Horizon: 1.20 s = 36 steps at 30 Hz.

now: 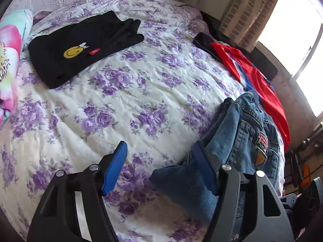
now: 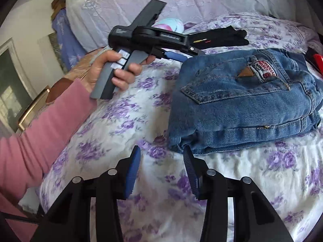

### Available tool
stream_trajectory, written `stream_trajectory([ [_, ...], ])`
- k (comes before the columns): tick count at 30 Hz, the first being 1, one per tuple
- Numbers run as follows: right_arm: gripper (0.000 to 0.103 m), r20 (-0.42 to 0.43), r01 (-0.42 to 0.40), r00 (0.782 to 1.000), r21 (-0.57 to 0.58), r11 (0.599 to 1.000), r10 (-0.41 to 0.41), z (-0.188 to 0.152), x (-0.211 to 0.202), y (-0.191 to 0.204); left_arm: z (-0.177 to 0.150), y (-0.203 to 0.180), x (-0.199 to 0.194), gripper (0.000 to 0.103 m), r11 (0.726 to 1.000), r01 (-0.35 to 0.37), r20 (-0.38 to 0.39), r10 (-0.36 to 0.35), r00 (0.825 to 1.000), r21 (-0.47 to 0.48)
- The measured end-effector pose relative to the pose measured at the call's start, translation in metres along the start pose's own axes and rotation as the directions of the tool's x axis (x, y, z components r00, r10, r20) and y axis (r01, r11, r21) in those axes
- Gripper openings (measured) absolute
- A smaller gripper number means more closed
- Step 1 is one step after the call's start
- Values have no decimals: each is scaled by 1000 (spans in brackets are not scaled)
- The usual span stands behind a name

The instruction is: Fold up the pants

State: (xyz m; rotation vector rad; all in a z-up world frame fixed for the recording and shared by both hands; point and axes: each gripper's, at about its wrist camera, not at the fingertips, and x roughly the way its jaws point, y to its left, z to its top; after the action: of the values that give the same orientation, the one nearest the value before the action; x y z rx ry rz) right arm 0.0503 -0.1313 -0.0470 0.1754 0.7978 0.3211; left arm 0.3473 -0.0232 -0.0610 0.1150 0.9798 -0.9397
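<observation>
Folded blue jeans [image 2: 244,102] with a back pocket and a patch lie on the floral bedspread [image 2: 125,121]. In the left wrist view the jeans [image 1: 238,137] sit at the right, against the right finger. My left gripper [image 1: 161,161] is open, its fingers wide apart, with a jeans corner lying between them, not clamped. In the right wrist view the left gripper [image 2: 173,55] is at the jeans' far left edge. My right gripper [image 2: 161,169] is open and empty, just in front of the jeans' near left corner.
Folded black pants [image 1: 80,48] with a yellow smiley patch lie at the far left of the bed. A red garment [image 1: 254,76] lies along the right edge by the window. A colourful pillow [image 1: 10,60] is at the left.
</observation>
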Motion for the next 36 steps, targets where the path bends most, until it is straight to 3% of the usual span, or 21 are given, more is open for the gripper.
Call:
stream_trajectory([
  [5,44,29,32,999,63,997,-34,7,11,-4,-7,10,-6,66,992,122,0,-122,992,-1],
  [8,43,33,79,996,54,995,-81,9,18,2,-10,14,-12,66,990,142,11,-142,990,1],
  [10,33,33,122,992,56,991,-124,10,22,3,-12,13,-11,66,993,119,13,-119,993,4],
  [11,21,34,131,990,67,989,-134,10,22,1,-13,11,-10,66,995,101,16,-101,995,17],
  [12,18,33,117,992,88,989,-121,10,21,-4,-14,9,-10,67,996,81,22,-81,996,30],
  [14,15,35,103,994,102,989,-107,9,21,-8,-14,7,-11,62,996,68,40,-70,997,49],
  [16,13,44,103,993,99,990,-108,8,19,-7,-15,5,-13,51,997,55,54,-59,997,61],
  [19,11,56,107,992,75,991,-112,5,13,-2,-18,0,-6,50,997,-15,61,10,998,79],
  [25,9,36,71,997,85,994,-74,-3,14,-6,-16,6,6,48,998,-53,39,52,998,36],
  [28,19,12,-4,1000,84,996,3,0,-1,-7,-12,8,-9,45,992,-121,77,118,990,25],
  [29,27,43,-41,998,55,998,39,0,-17,-4,-10,7,-19,45,991,-136,98,133,986,20],
  [30,35,90,-44,995,22,999,42,2,-33,-2,-7,2,-37,45,995,-101,145,98,985,13],
  [31,37,146,-17,989,-15,1000,19,5,-48,1,-5,-7,-52,48,998,-60,184,55,981,19],
  [32,47,224,39,974,-51,998,-27,13,-66,2,-3,-16,-62,52,999,-41,209,33,977,34],
  [33,61,301,88,951,-65,994,-65,21,-81,-1,-2,-34,-74,69,997,-44,248,28,968,60],
  [34,66,346,108,935,-67,992,-79,28,-88,-4,-3,-46,-79,89,995,-69,273,48,961,69],
  [36,70,408,141,907,-54,989,-107,45,-95,-17,-9,-73,-79,96,990,-126,321,99,942,67],
])
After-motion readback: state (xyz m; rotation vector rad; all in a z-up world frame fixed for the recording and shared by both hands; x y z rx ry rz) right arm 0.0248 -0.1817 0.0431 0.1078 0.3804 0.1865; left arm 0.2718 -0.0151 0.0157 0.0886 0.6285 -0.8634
